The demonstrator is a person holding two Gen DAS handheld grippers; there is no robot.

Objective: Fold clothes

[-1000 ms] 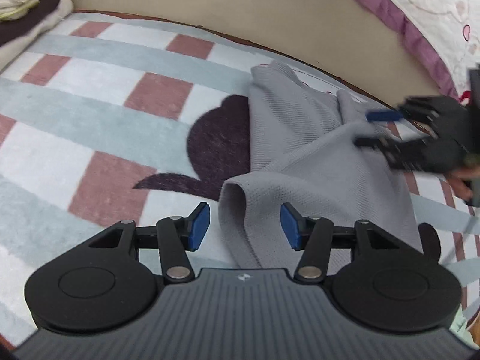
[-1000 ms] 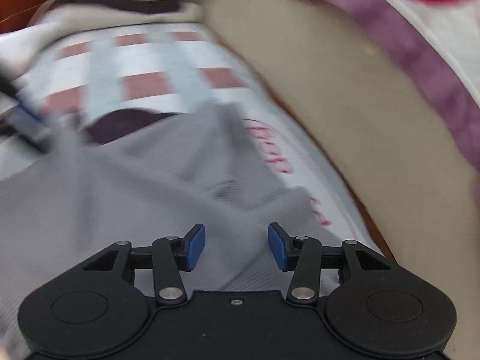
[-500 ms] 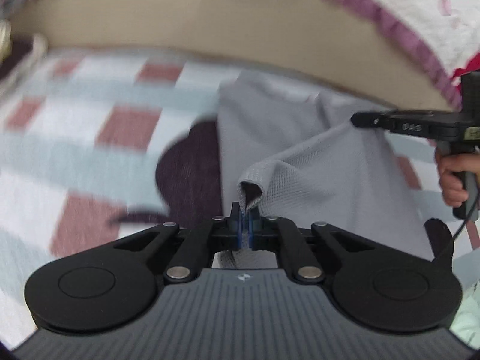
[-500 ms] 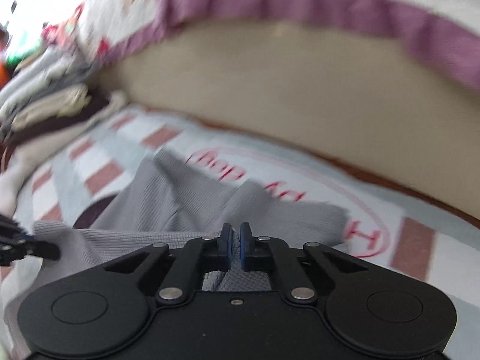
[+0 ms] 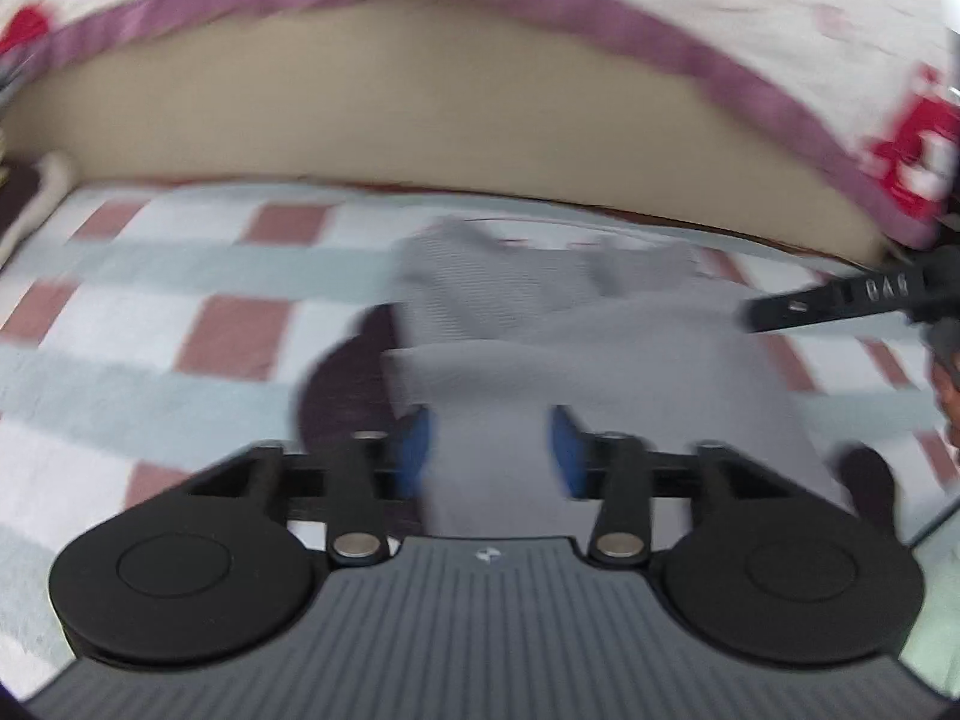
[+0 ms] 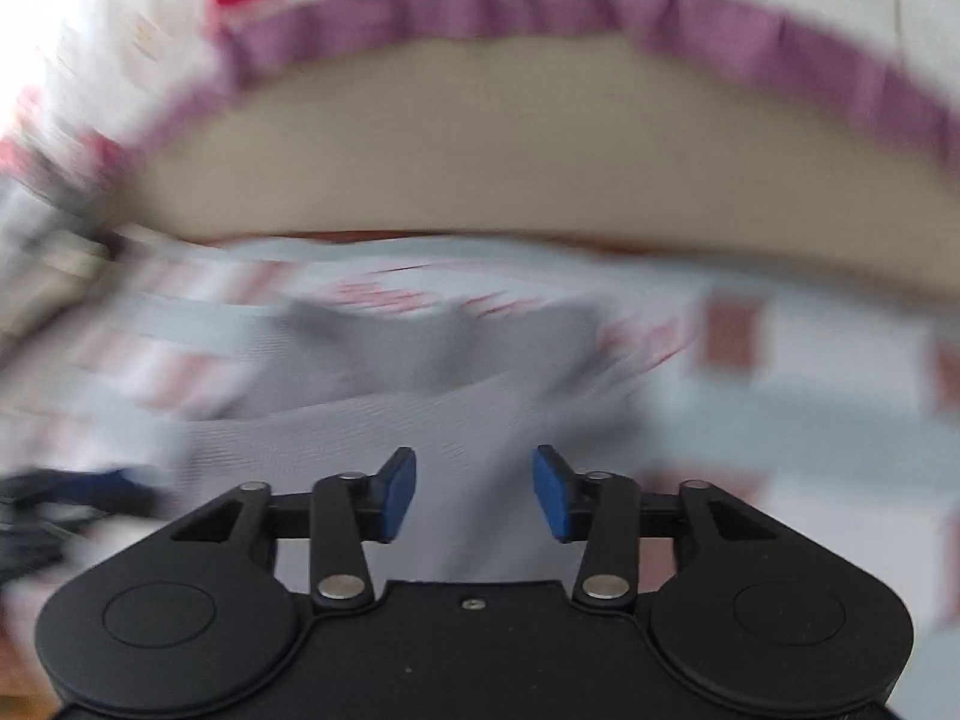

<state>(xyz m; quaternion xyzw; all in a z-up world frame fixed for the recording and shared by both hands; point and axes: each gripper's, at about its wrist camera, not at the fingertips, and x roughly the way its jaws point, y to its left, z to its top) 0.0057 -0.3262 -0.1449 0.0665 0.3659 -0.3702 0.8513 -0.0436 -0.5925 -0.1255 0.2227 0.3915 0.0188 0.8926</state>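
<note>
A grey knit garment [image 5: 570, 360] lies on the checked blanket, its near part doubled over itself. My left gripper [image 5: 489, 450] hovers over the garment's near left edge. Its jaws are opening, the blue pads stand apart and grey cloth shows beneath the gap, not pinched. My right gripper [image 6: 474, 492] is over the same garment [image 6: 450, 372] with its jaws opening too and nothing pressed between the pads. In the left wrist view the right gripper [image 5: 762, 315] shows side-on at the right, held by a hand [image 5: 948, 384]. Both views are motion-blurred.
The blanket [image 5: 150, 312] has pink and pale blue checks and a dark patch [image 5: 336, 384] beside the garment. A beige padded edge [image 5: 450, 108] rises behind it, topped by a white quilt with a purple border [image 5: 600, 18]. Folded clothes [image 5: 24, 204] sit at the far left.
Both grippers stood open, then pinched shut on the garment's edges and lifted them, and now stand open again. The cloth has dropped into a flatter fold. Both cameras rolled toward level.
</note>
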